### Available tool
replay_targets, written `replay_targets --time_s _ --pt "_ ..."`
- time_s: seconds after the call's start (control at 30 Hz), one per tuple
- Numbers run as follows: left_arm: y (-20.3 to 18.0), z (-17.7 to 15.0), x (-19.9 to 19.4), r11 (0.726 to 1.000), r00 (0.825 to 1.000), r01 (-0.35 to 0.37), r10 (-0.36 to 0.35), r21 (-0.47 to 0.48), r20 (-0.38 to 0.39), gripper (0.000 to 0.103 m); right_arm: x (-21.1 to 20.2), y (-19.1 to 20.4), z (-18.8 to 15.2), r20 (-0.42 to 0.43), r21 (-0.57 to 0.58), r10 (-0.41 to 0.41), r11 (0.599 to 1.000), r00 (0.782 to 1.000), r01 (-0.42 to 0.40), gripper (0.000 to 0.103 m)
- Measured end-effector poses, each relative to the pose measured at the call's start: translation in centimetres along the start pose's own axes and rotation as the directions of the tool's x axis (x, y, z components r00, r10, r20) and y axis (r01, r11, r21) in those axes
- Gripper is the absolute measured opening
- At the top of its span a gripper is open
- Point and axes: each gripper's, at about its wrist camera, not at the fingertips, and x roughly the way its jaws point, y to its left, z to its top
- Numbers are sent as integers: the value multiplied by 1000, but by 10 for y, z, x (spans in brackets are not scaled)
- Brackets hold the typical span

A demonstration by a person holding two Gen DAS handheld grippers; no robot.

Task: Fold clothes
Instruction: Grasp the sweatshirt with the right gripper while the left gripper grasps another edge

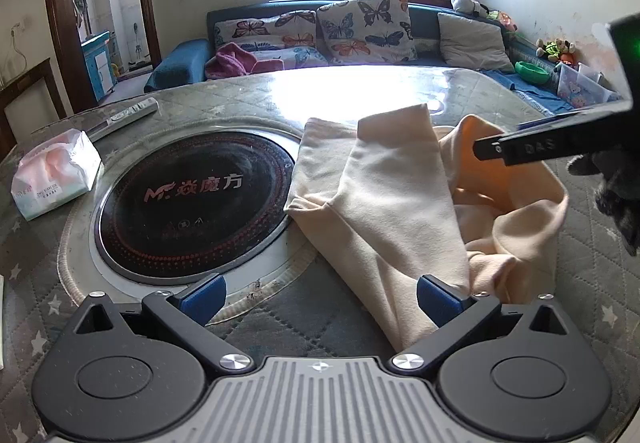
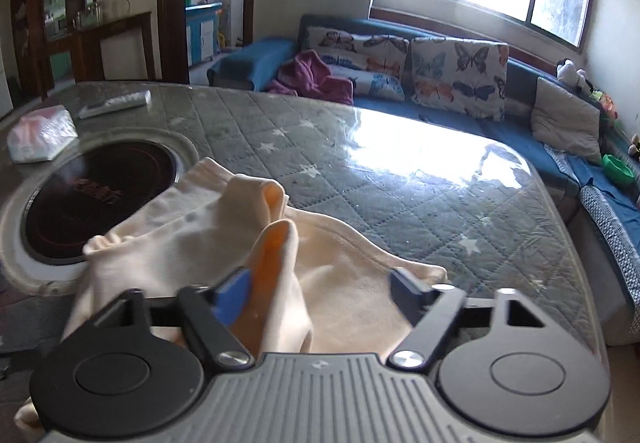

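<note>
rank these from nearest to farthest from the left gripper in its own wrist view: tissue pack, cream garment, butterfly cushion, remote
1. cream garment: right beside the left gripper, against its right fingertip.
2. tissue pack: on the table, far left.
3. remote: just past the tissue pack, toward the table's far edge.
4. butterfly cushion: on the sofa beyond the table.

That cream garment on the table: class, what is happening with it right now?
A person is folding the cream garment on a quilted table, a handheld gripper in each hand. The left gripper hangs open at the garment's near edge, one finger against the cloth, gripping nothing. The right gripper stands open with a raised fold between its fingers, not pinched. The garment is partly folded and bunched, one corner overlapping the round black cooktop.
</note>
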Motion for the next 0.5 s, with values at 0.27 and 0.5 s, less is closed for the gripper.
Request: replay_targets --time_s 0.27,0.5 --pt "-10 15 11 999 1000 5 -6 32 19 103 1 -17 -10 49 63 18 998 999 -21 6" --pt "-31 39 23 995 997 26 -33 96 67 103 -63 -52 -58 127 227 -181 962 975 149 6"
